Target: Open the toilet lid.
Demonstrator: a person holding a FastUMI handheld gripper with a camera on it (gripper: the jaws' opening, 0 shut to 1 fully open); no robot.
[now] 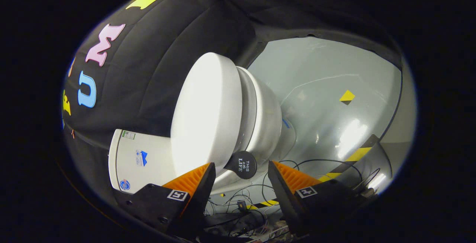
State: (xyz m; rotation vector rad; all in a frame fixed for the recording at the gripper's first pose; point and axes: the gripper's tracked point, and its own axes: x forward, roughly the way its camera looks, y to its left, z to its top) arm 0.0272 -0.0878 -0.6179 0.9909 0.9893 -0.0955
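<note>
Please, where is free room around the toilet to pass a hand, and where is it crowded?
Free: the bare grey floor beyond the bowl, up to the striped tape. Crowded: the cables lying under the open tongs, and the narrow gap between the lid, its round tab and the tank.

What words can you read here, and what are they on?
"THIS LIFE": on the round black lid handle, just ahead of the open claw, between its fingers.
Stickers on the toilet tank: too small to read.
</note>
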